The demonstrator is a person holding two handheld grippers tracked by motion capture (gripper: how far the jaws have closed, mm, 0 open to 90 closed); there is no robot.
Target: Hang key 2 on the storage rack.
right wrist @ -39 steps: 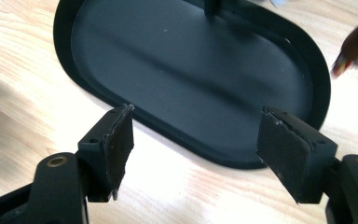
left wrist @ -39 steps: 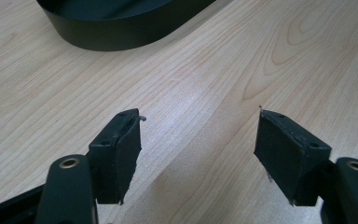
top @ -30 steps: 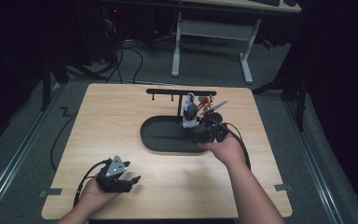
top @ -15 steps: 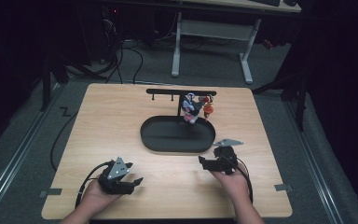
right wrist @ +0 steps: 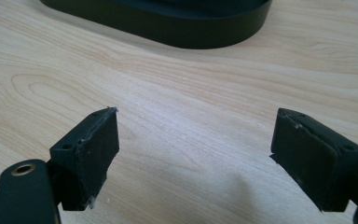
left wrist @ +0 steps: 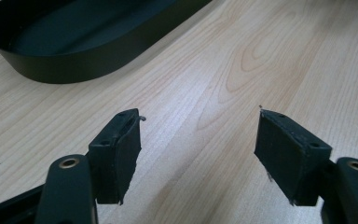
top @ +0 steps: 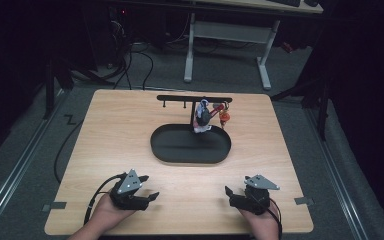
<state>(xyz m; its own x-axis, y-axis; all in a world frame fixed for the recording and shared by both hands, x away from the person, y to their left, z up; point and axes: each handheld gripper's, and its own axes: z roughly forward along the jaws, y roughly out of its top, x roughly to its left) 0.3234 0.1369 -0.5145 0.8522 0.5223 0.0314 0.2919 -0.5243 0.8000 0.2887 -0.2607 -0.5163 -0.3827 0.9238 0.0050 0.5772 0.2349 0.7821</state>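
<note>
Both hand-held grippers rest empty at the near edge of the bench; the keychains hang on the rack.

Your left hand-held gripper (top: 149, 196) is released, nothing between its jaws; the jaws of your right hand-held gripper (top: 232, 194) have just been opening and also hold nothing. The small keychains (top: 206, 115) hang from the black rack (top: 194, 99) over the far rim of the oval tray (top: 190, 156). Reach back carelessly and you could knock the thin rack over or swing a charm off its hook. The bench (top: 115, 130) is bare left and right of the tray, so go round it; your hands sit near the front edge, so don't pull further back.
</note>
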